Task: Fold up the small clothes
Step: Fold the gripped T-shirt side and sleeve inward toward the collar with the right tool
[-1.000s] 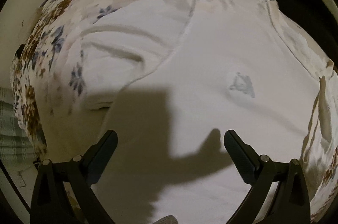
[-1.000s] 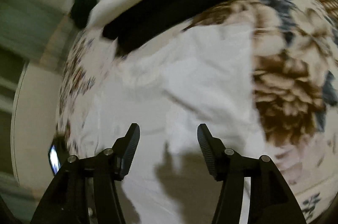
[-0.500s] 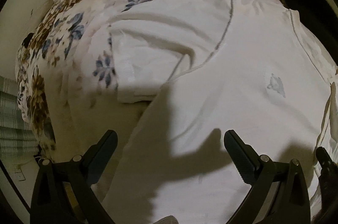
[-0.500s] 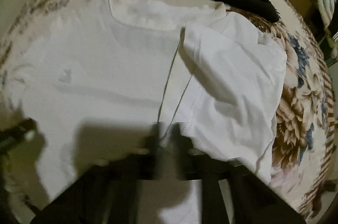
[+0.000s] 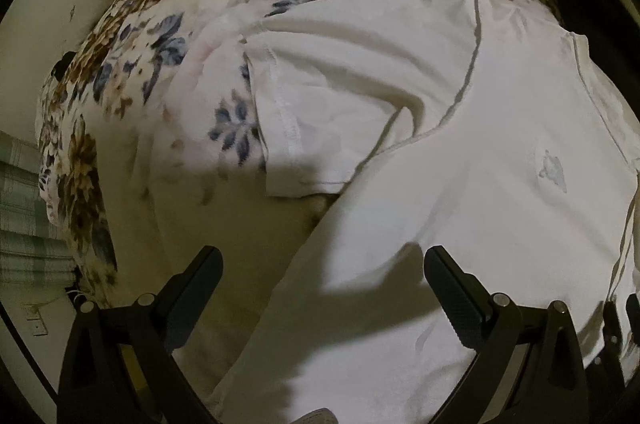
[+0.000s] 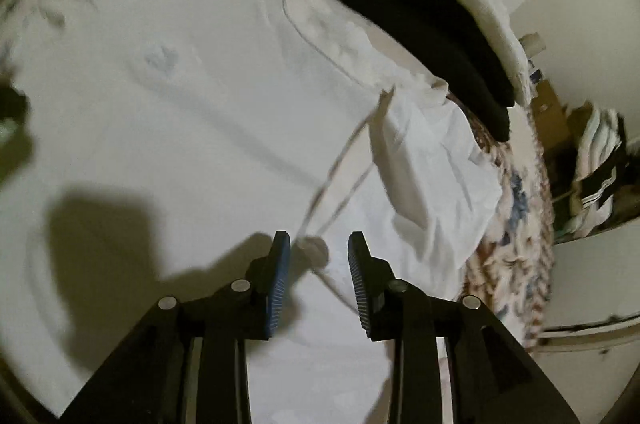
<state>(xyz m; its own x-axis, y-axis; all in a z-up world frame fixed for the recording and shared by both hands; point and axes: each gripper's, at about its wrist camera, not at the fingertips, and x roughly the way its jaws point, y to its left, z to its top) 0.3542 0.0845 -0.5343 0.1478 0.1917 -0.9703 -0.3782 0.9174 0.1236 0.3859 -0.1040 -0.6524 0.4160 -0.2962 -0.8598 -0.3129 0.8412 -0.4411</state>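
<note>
White T-shirt [image 6: 200, 143] beneath right gripper [image 6: 318, 256], jaws opening, empty; left gripper [image 5: 320, 276] wide apart.

L gripper [image 5: 320, 288] wide; R gripper [image 6: 318, 264] opening, prob. empty

A floral bedspread [image 5: 152, 71] lies spread, with a folded black garment [image 6: 420, 31] on it.
</note>
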